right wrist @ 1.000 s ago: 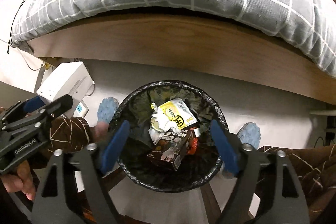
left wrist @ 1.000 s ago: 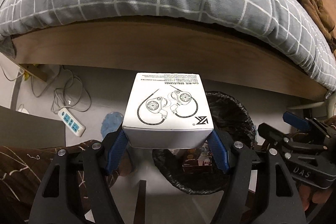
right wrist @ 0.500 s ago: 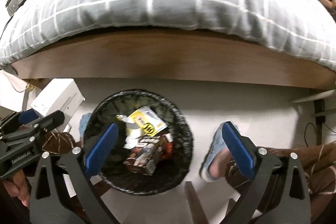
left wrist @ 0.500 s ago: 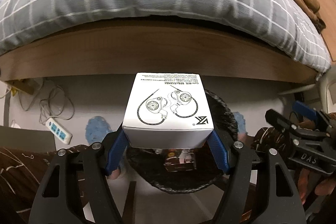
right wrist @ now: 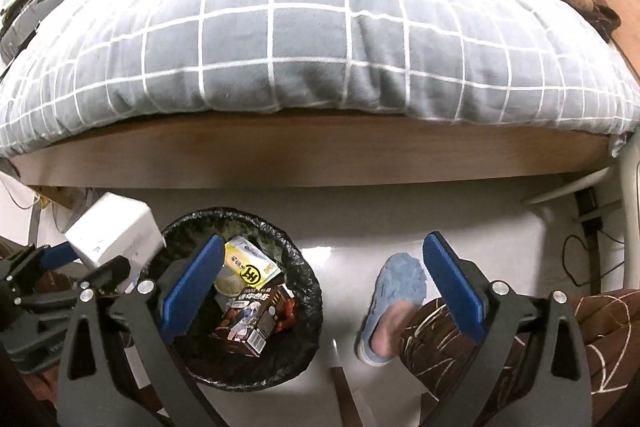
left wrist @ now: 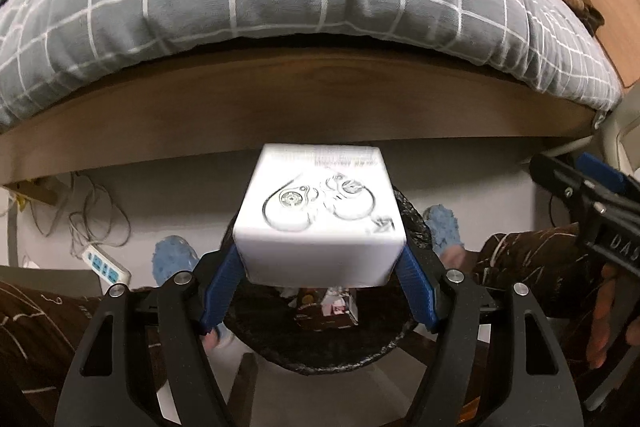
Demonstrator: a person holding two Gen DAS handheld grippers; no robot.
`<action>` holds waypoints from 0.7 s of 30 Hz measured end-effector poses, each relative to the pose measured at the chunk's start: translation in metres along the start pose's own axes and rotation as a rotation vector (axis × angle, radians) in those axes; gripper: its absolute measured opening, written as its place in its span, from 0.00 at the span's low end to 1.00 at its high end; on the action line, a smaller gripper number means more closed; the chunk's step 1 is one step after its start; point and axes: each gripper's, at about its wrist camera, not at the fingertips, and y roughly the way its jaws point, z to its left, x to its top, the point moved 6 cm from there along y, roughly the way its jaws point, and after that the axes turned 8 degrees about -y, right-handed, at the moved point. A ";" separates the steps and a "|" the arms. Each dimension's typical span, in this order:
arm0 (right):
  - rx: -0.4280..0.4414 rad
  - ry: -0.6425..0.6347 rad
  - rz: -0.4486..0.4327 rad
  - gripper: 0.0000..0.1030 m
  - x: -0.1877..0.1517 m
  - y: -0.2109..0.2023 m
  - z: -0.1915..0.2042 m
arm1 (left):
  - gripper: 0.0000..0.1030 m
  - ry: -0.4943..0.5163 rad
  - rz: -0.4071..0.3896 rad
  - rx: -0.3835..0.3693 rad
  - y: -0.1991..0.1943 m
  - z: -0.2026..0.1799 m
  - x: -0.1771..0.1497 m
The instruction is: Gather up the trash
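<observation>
Gripping from both sides, the blue pads (left wrist: 416, 291) of the left gripper (left wrist: 320, 287) pressed on the lower flanks of a white cardboard box with a line drawing of earphones on its top face (left wrist: 320, 219); the jaws had eased a little wider in the last half second, yet the box still sat between them, blurred. It was a squat, nearly cubic carton with rounded edges, plain white on its near side, with small lines of print along the far edge of the drawn face. That face was turned up toward the camera and tilted away toward the bed, and no one side stood out as clearly longer than the others. The box hung above the round bin lined with a black plastic bag (left wrist: 412, 223), covering most of its mouth.

The right gripper (right wrist: 320, 287) stood spread wide with nothing between its blue pads (right wrist: 452, 287), having just been opening. Its left pad lay over the bin's rim, and inside the bin lay a yellow-and-white packet (right wrist: 252, 267) and a dark brown printed carton (right wrist: 256, 315). Between the pads, on the pale floor (right wrist: 352, 227), a foot in a fuzzy blue slipper (right wrist: 396, 287) showed, below a brown patterned trouser leg (right wrist: 440, 327). Beyond ran the wooden bed frame (right wrist: 320, 155) under a grey duvet with a white grid (right wrist: 320, 39).
</observation>
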 end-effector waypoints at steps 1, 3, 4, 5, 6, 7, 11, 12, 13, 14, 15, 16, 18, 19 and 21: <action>-0.002 0.001 -0.002 0.93 0.001 -0.002 0.000 | 0.74 0.003 -0.007 0.004 -0.001 0.000 0.000; 0.004 0.001 -0.010 0.93 0.003 -0.004 0.002 | 0.83 0.004 -0.034 0.018 -0.006 0.001 0.002; 0.005 -0.002 -0.016 0.93 0.005 -0.006 0.002 | 0.85 -0.001 -0.045 0.023 -0.009 0.002 0.004; 0.005 -0.007 -0.023 0.93 0.006 -0.007 0.003 | 0.87 -0.010 -0.056 0.023 -0.013 0.004 0.006; 0.005 -0.011 -0.030 0.93 0.007 -0.009 0.003 | 0.90 -0.017 -0.070 0.027 -0.016 0.006 0.009; 0.007 -0.014 -0.035 0.93 0.008 -0.010 0.004 | 0.91 -0.028 -0.091 0.038 -0.022 0.009 0.012; 0.021 -0.024 -0.092 0.93 0.020 -0.027 0.006 | 0.94 -0.048 -0.168 0.047 -0.045 0.018 0.028; 0.025 -0.025 -0.105 0.93 0.022 -0.030 0.006 | 0.94 -0.054 -0.189 0.041 -0.054 0.019 0.034; 0.027 -0.028 -0.128 0.93 0.026 -0.037 0.006 | 0.94 -0.057 -0.206 0.038 -0.059 0.021 0.037; 0.025 -0.035 -0.149 0.93 0.030 -0.043 0.006 | 0.94 -0.059 -0.228 0.037 -0.067 0.022 0.042; 0.024 -0.039 -0.165 0.93 0.033 -0.048 0.006 | 0.94 -0.057 -0.248 0.038 -0.076 0.020 0.044; 0.022 -0.035 -0.174 0.93 0.035 -0.051 0.005 | 0.94 -0.052 -0.272 0.041 -0.085 0.020 0.048; 0.027 -0.020 -0.199 0.93 0.042 -0.065 0.002 | 0.94 -0.043 -0.318 0.051 -0.105 0.017 0.052; 0.027 -0.021 -0.217 0.93 0.046 -0.073 0.001 | 0.94 -0.038 -0.331 0.057 -0.112 0.013 0.053; 0.014 -0.033 -0.258 0.93 0.052 -0.092 0.003 | 0.94 -0.031 -0.359 0.059 -0.130 0.011 0.056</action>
